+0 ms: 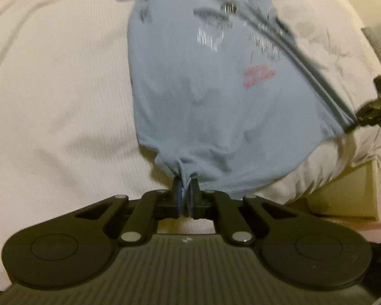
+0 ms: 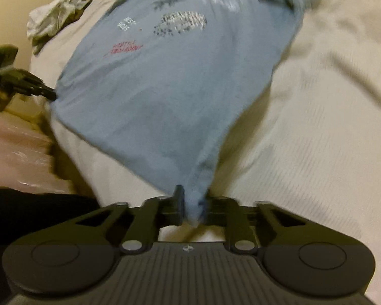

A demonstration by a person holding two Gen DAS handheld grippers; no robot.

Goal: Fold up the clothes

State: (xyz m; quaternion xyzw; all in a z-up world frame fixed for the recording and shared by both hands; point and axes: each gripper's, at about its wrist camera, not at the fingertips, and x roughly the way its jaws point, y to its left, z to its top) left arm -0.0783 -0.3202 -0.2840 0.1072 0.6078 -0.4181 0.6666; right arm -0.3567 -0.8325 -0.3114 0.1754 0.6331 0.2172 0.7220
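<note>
A light blue T-shirt (image 1: 203,96) with grey, white and red print lies stretched over a white ribbed bedspread (image 1: 53,106). My left gripper (image 1: 186,185) is shut on one bottom corner of the shirt's hem. My right gripper (image 2: 193,203) is shut on the other bottom corner, with the cloth bunched between its fingers. The shirt (image 2: 165,89) fans out ahead of the right gripper, printed side up. The right gripper (image 1: 360,120) shows at the right edge of the left wrist view. The left gripper (image 2: 52,94) shows at the left edge of the right wrist view.
A crumpled grey-green garment (image 2: 56,17) lies on the bedspread (image 2: 317,127) at the far left. The bed's edge and its cream base (image 1: 348,193) drop off beside the shirt. A pinkish floor or bag (image 2: 17,157) lies below the bed edge.
</note>
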